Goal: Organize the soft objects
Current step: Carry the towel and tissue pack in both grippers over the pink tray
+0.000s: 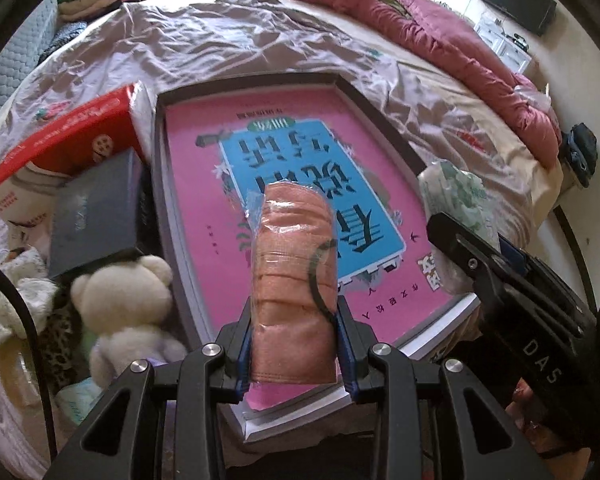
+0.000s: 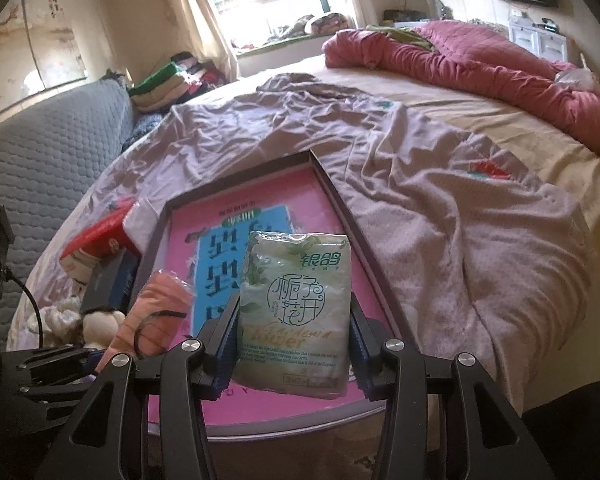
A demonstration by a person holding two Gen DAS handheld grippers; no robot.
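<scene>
Starting on the left, there's a heap of a white plush teddy bear (image 1: 128,300), a dark grey box (image 1: 100,216) and a red carton (image 1: 64,144) sitting beside the shallow grey tray lined with a pink printed sheet (image 1: 380,120). My left gripper (image 1: 296,344) is clamped partway shut on a plastic-wrapped stack of peach cloth masks (image 1: 292,272), hanging over the tray, I'd guess for a drop. My right gripper (image 2: 292,340) pinches a pale green soft tissue pack (image 2: 296,312) by its sides, over the same tray.
</scene>
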